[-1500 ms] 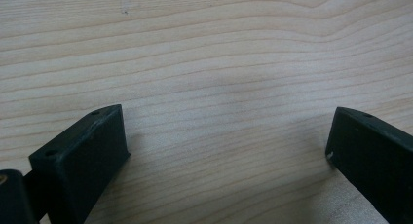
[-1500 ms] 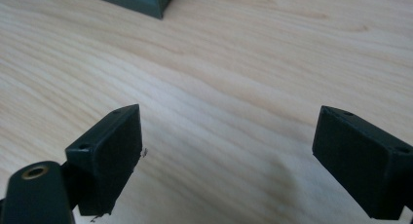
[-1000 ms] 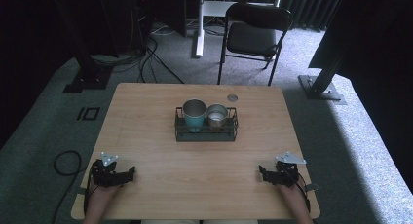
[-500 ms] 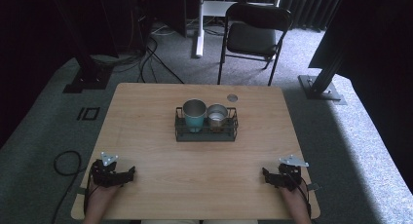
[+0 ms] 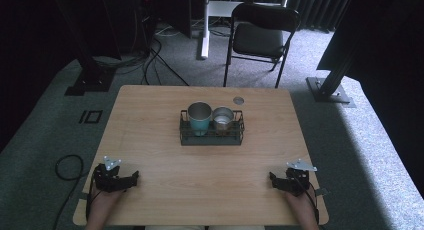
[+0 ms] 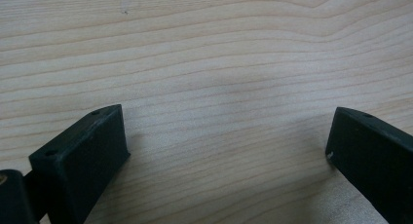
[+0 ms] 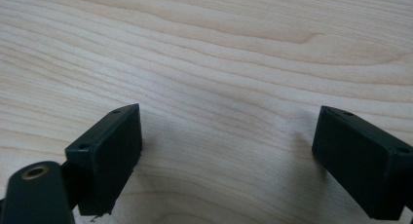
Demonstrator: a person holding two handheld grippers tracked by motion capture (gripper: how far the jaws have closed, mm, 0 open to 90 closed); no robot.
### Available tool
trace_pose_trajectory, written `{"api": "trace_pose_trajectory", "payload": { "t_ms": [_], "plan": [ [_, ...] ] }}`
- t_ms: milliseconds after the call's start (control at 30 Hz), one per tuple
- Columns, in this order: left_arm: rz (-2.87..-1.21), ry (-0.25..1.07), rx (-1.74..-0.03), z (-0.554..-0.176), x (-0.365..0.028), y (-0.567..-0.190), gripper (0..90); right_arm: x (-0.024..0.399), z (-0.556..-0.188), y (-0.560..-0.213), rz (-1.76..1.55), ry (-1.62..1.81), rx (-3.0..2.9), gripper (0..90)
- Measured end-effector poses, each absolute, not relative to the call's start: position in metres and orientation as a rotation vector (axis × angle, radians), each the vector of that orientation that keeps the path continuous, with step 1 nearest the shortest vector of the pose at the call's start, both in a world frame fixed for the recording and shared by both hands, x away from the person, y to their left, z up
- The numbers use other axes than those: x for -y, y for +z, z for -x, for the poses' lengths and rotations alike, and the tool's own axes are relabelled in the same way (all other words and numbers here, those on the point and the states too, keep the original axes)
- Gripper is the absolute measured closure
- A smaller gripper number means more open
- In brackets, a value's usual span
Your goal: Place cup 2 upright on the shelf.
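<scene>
Both jaws stand spread and empty: the left hand-held gripper [image 5: 131, 179] and right hand-held gripper [image 5: 273, 179] rest at the tabletop [image 5: 150, 135] near corners; the teal cup [image 5: 199, 118] and small tin [image 5: 223, 118] sit in the wire rack [image 5: 212, 139], well apart from both. By my judgement nothing is begun; all handling remains.

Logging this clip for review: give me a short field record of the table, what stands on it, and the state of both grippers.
table: light wooden table
rack: black wire rack at centre, toward the far side
in rack: teal cup at left, smaller metal cup at right, both upright
other item: small round lid beyond the rack
left gripper: near left corner, jaws wide apart, nothing between them
right gripper: near right corner, jaws wide apart, nothing between them
</scene>
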State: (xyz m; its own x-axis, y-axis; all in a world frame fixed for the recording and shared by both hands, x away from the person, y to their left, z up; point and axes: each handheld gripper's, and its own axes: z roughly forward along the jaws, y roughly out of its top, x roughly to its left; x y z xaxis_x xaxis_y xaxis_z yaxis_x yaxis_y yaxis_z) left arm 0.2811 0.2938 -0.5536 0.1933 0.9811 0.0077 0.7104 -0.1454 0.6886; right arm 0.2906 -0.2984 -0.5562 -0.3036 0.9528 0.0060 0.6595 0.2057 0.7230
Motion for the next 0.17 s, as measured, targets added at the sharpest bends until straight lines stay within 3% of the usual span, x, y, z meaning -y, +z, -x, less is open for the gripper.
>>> {"api": "trace_pose_trajectory", "payload": {
  "t_ms": [167],
  "plan": [
    [-1.922,0.637,-1.575,-0.2811,-0.2937,-0.5536,2.0,0.2984,-0.2907,-0.5561,-1.496,0.878,-2.041,10.7]
  ]
}}
